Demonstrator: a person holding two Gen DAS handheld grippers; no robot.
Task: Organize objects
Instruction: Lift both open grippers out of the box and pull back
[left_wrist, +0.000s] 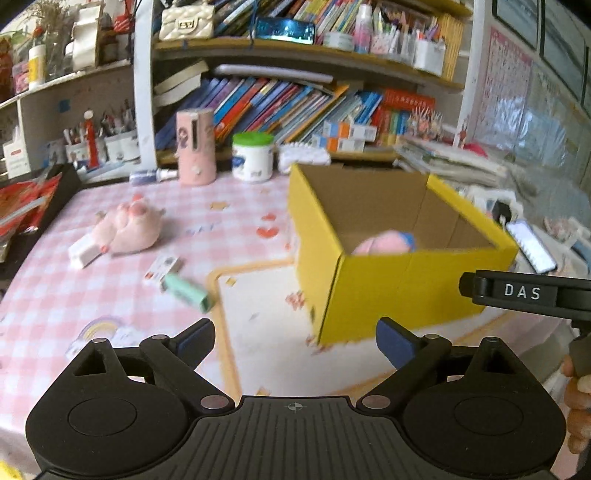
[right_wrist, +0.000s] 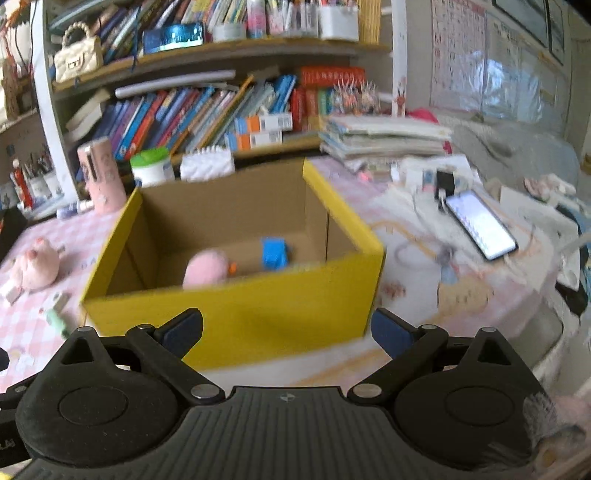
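A yellow cardboard box (left_wrist: 373, 291) stands open on the pink checked table (left_wrist: 55, 295); it also shows in the right wrist view (right_wrist: 258, 314). Inside lie a pink plush toy (right_wrist: 207, 271) and a blue toy (right_wrist: 274, 253). A pink plush pig (left_wrist: 127, 229), a white block (left_wrist: 83, 253), a small card box (left_wrist: 162, 267) and a mint green tube (left_wrist: 188, 291) lie on the table left of the box. My left gripper (left_wrist: 295, 341) is open and empty, near the box's front left corner. My right gripper (right_wrist: 287, 330) is open and empty, in front of the box.
A pink cylinder (left_wrist: 195, 147) and a green-lidded white jar (left_wrist: 253, 157) stand at the back. Bookshelves (left_wrist: 295, 103) run behind. A lit phone (right_wrist: 480, 225) and stacked papers (right_wrist: 384, 140) lie right of the box. A black tray with red items (left_wrist: 26, 206) sits far left.
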